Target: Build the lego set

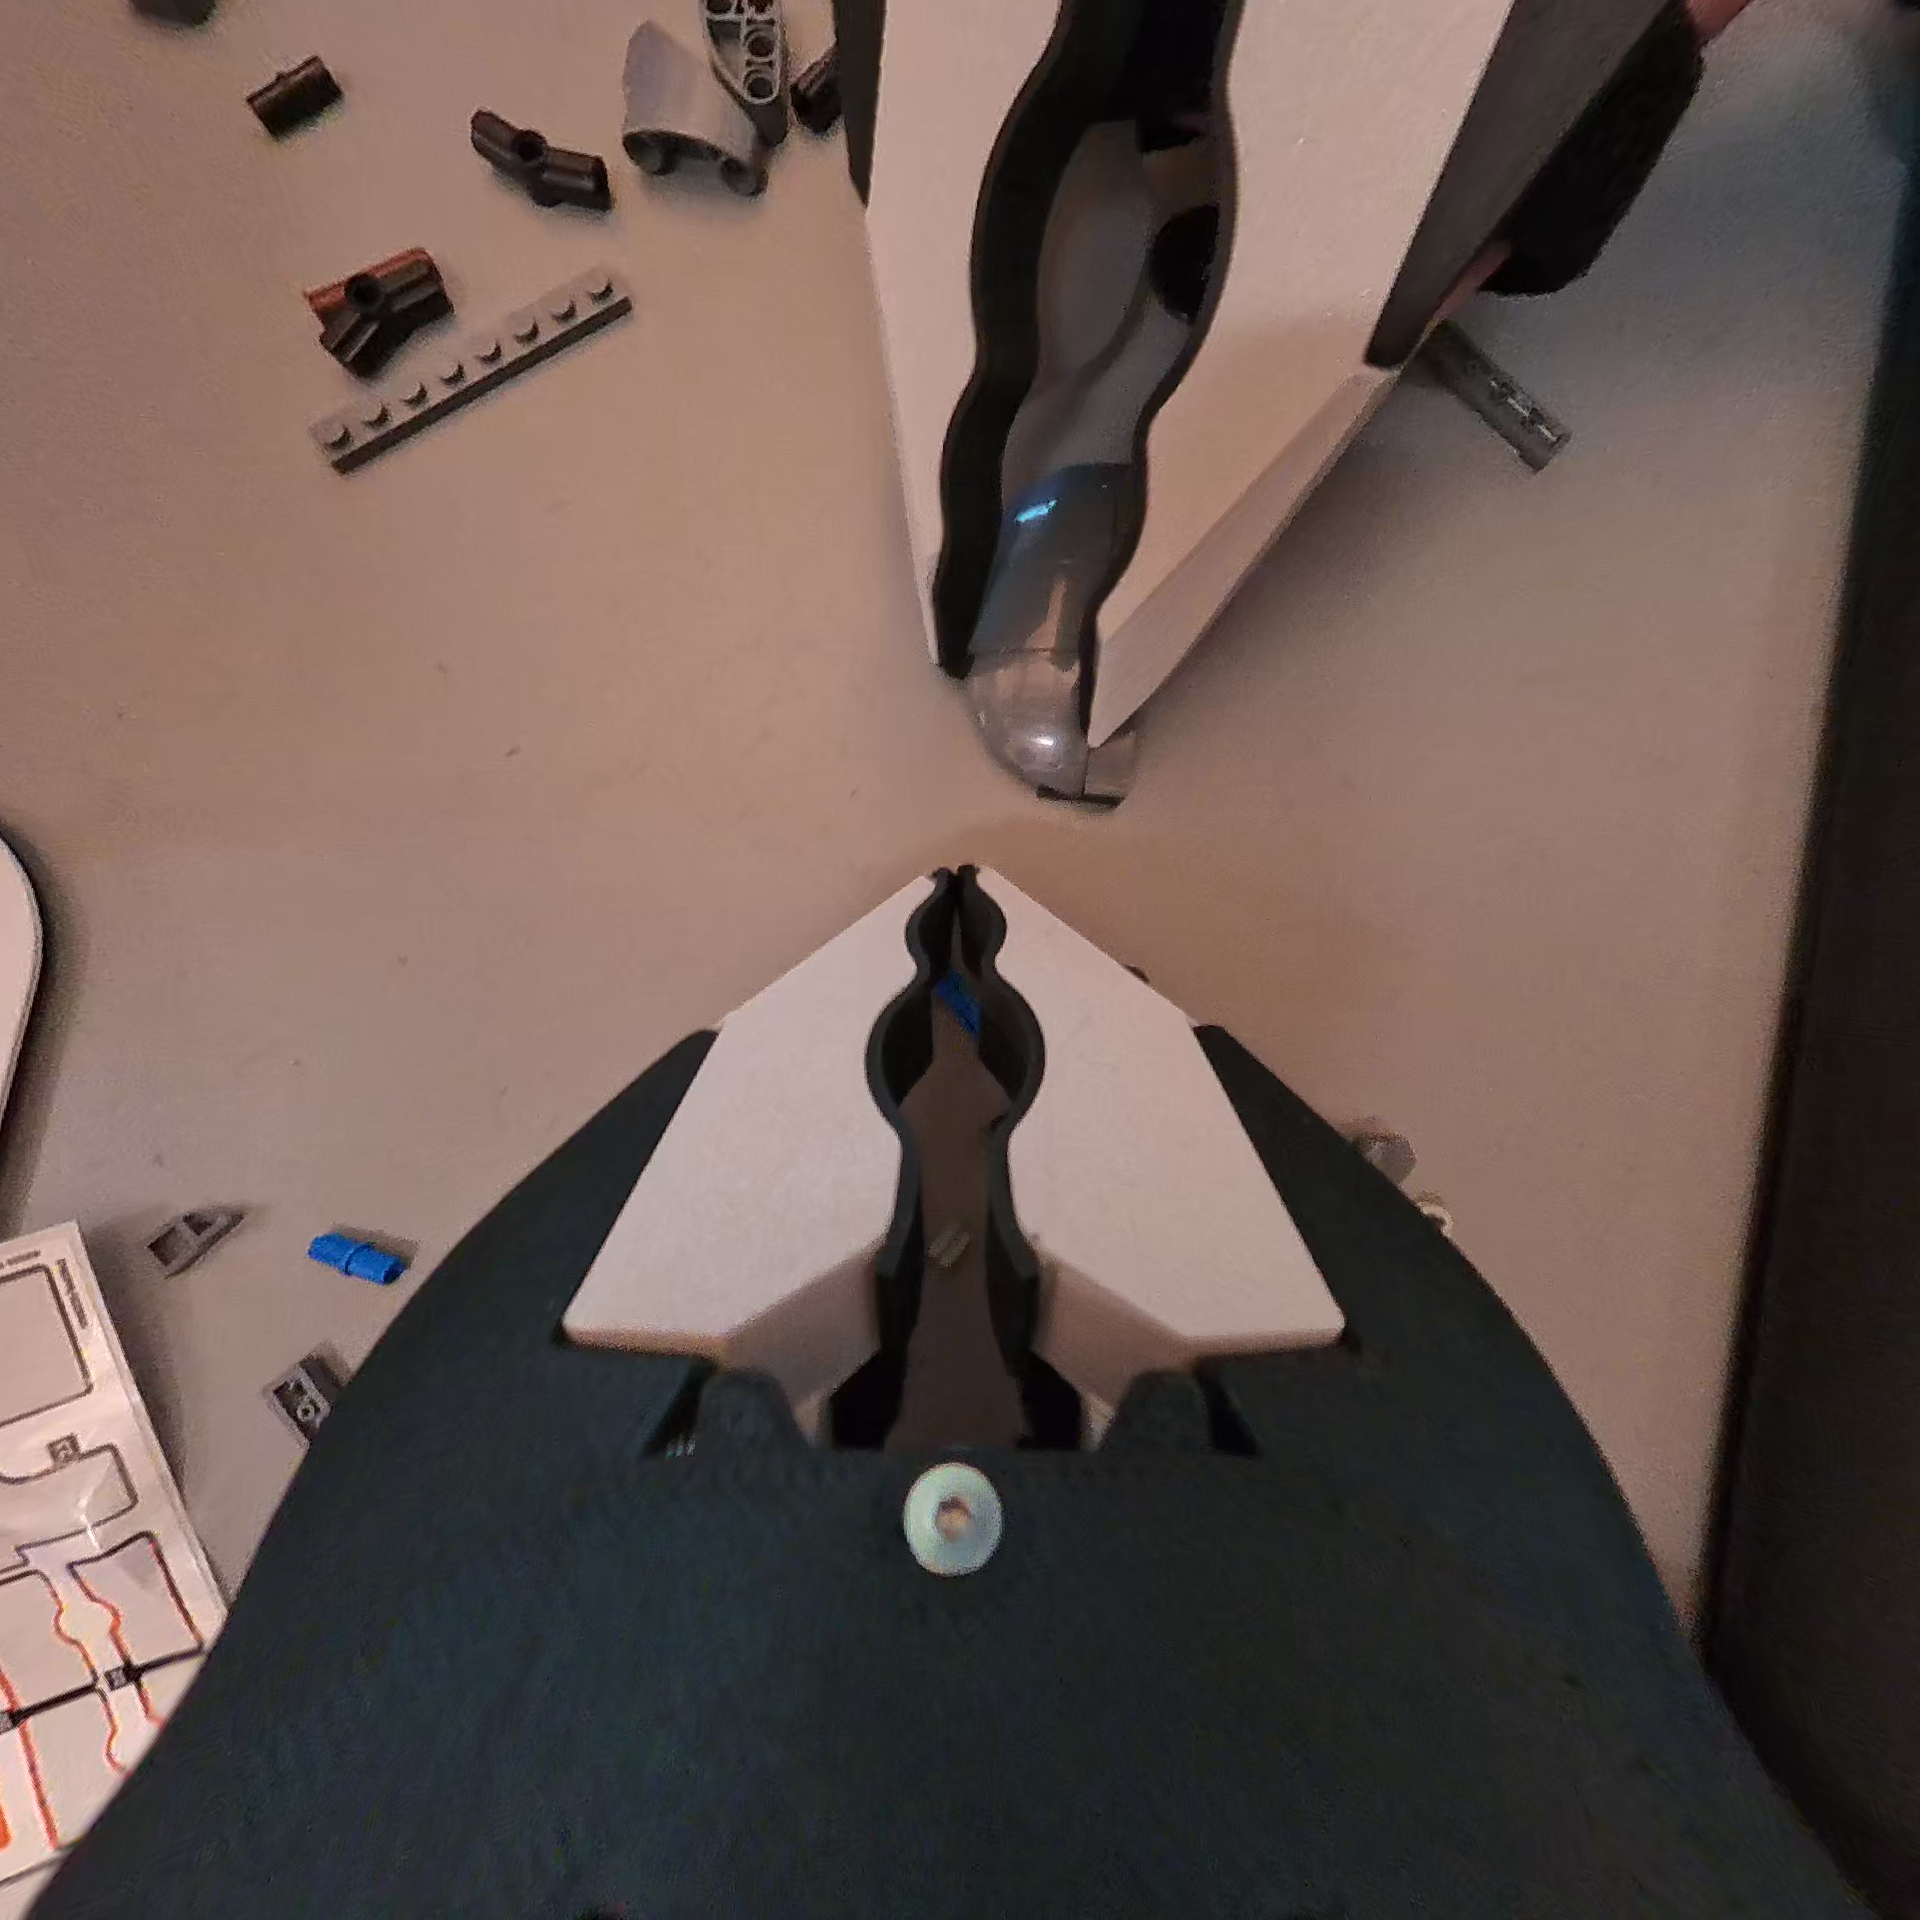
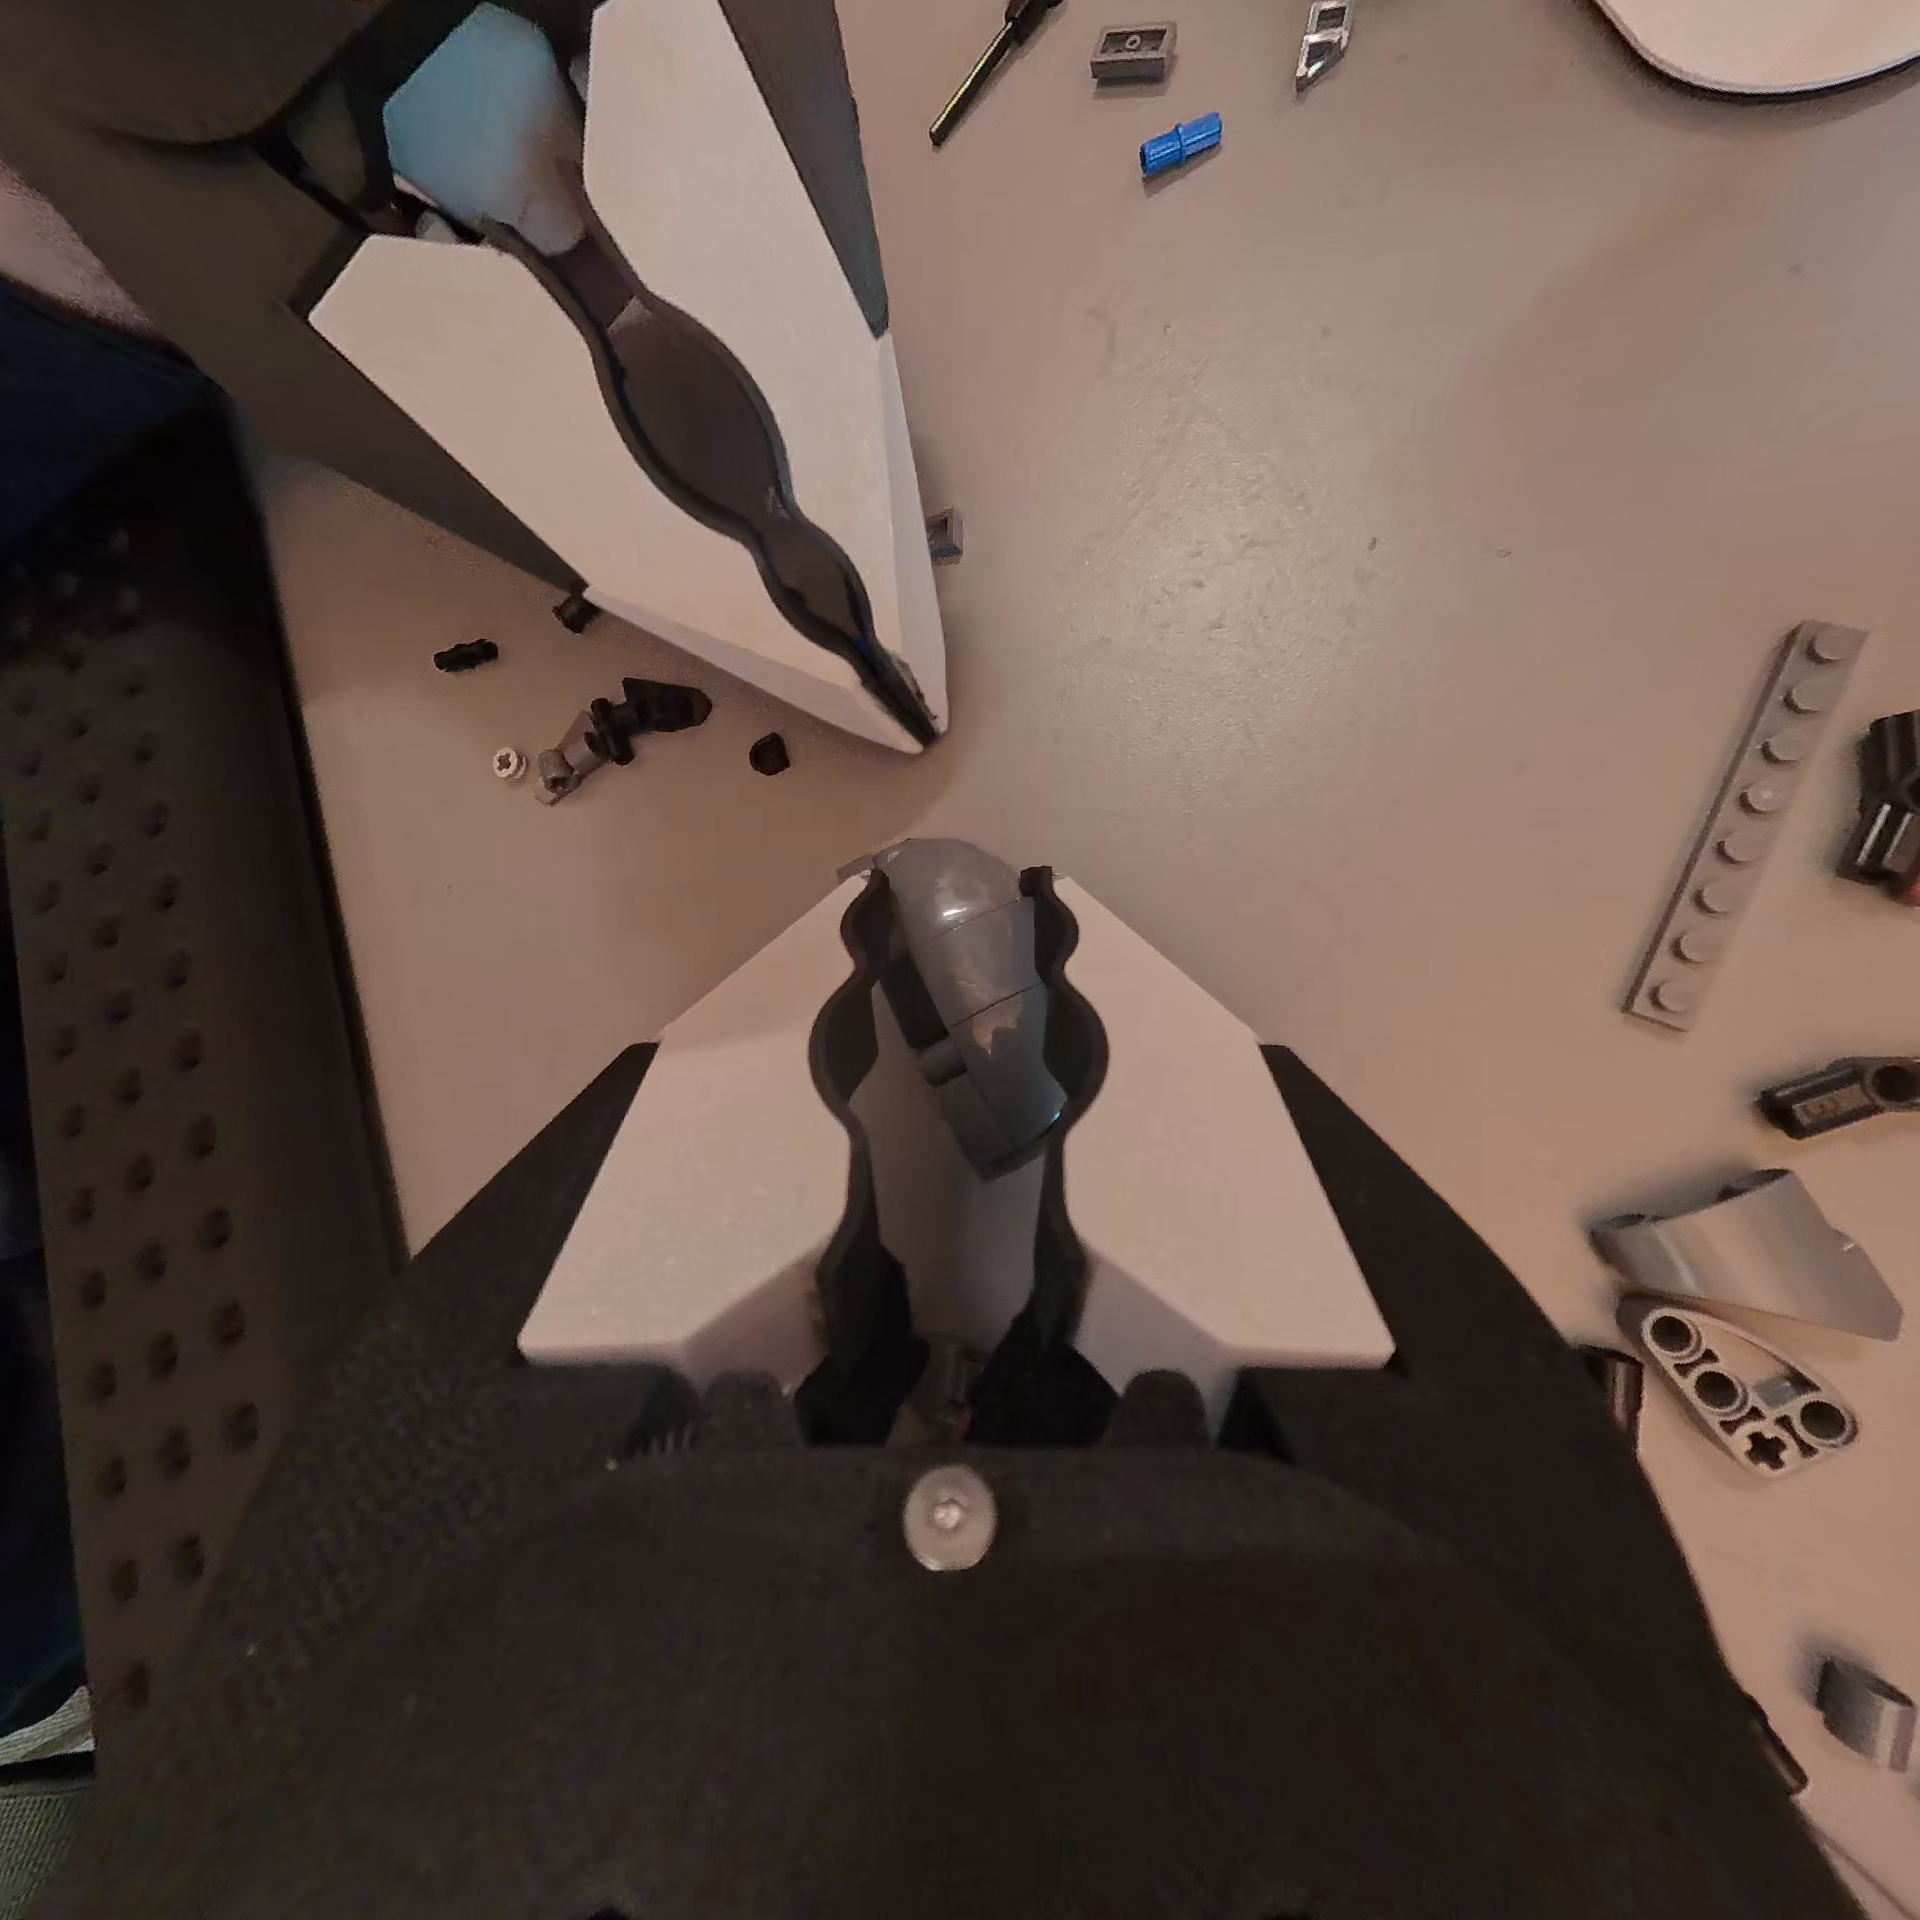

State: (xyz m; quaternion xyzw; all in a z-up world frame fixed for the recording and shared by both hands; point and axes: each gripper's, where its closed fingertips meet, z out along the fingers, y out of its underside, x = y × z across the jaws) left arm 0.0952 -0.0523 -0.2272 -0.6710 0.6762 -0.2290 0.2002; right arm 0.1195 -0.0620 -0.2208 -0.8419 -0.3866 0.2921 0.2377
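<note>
My right gripper [image 2: 945, 878] is shut on a dark grey curved Lego assembly [image 2: 971, 987], whose rounded nose sticks out past the fingertips. In the left wrist view this gripper [image 1: 1023, 707] comes in from the top with the assembly [image 1: 1039, 727] low over the beige table. My left gripper [image 1: 956, 883] is shut, and a small blue pin [image 1: 956, 1003] sits between its fingers behind the tips. It also shows in the right wrist view [image 2: 920, 727], upper left, its tips close to the assembly's nose but apart from it.
Loose parts lie around: a long grey plate [image 1: 473, 374] [image 2: 1745, 831], black connectors [image 1: 540, 156], a grey curved panel [image 2: 1745, 1268], a grey beam [image 2: 1735, 1392], a second blue pin [image 1: 355, 1255] [image 2: 1181, 145], small black bits [image 2: 644, 717]. A sticker sheet [image 1: 73, 1558] lies left. A dark perforated surface [image 2: 135, 1039] borders the table. Between my right fingertips and the long grey plate [image 2: 1745, 831] there is roughly 10 cm. Seen from the left wrist view [image 1: 475, 350] as well.
</note>
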